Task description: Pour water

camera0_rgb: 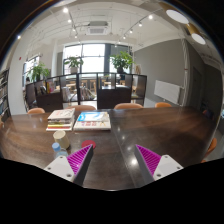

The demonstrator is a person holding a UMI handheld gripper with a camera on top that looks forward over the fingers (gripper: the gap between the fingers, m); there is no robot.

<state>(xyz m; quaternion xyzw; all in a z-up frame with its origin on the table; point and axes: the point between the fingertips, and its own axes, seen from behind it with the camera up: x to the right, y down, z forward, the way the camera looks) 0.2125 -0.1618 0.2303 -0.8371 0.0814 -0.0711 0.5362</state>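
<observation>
My gripper [115,158] is open and empty, its two pink-padded fingers [82,157] spread wide above a dark wooden table [125,135]. A small clear cup [59,147] with a pinkish thing at its base stands on the table just beyond and to the left of the left finger. No bottle or jug shows in this view.
Two open books or magazines [80,120] lie on the table's far left part. Chairs [127,105] stand along the far edge. Beyond them are desks with monitors, potted plants [121,61], and large windows.
</observation>
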